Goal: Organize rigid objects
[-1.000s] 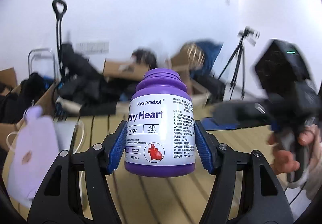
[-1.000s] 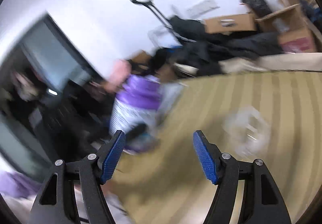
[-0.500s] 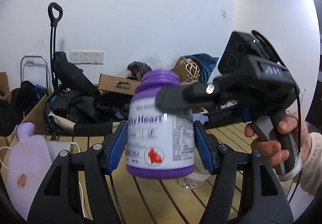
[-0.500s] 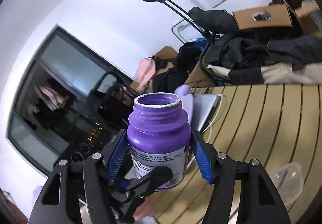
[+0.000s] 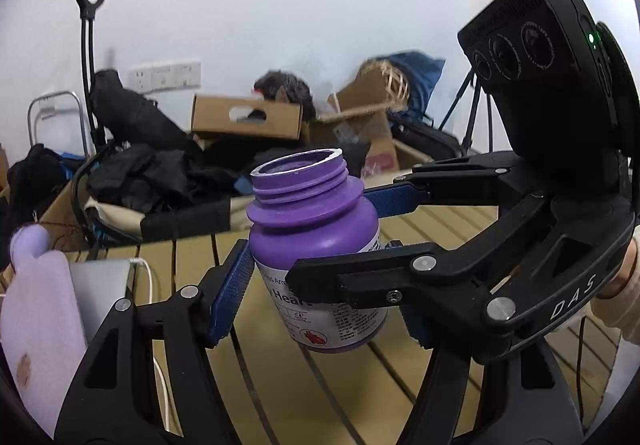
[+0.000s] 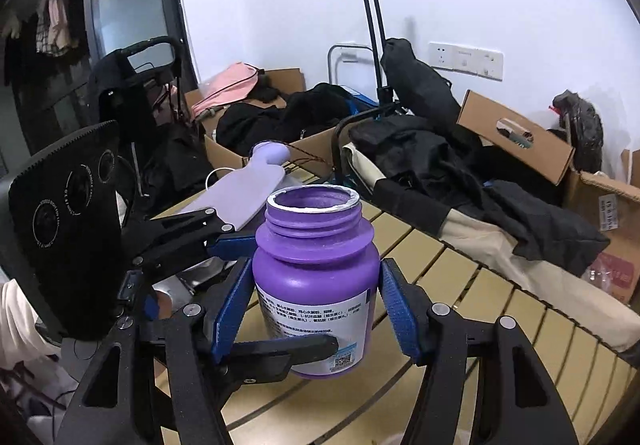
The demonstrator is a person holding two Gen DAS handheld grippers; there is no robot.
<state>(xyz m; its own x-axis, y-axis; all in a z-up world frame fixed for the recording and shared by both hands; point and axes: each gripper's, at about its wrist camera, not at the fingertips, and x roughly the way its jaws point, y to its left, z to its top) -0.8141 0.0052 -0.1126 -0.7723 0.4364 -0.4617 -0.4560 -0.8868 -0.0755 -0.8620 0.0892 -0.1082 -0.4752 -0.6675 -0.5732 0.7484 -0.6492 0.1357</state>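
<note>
The purple bottle [image 5: 320,257] hangs in the air above the slatted tabletop [image 5: 420,397], caught between both claws at once; the task looks to be in its middle, a handover under way, with nothing yet set down in any final place as far as these views show. The left claw [image 5: 320,297] has its blue pads against the bottle's sides, low on the body; the right claw [image 6: 316,309] brackets the same bottle from the other direction, its pads at the shoulder and label, and in the left wrist view one of its fingers [image 5: 352,281] crosses the front of the label; whether the right pads press firmly or only touch I cannot tell for sure, though they look closed onto it. What is left, by my judgement: one claw must let go, and the bottle must go to its spot.

The bottle is squat and rigid, purple plastic with a white label bearing a red heart; it has no cap, the threaded neck open and a ragged white seal rim around the mouth; it stands roughly upright, tilted slightly.
</note>
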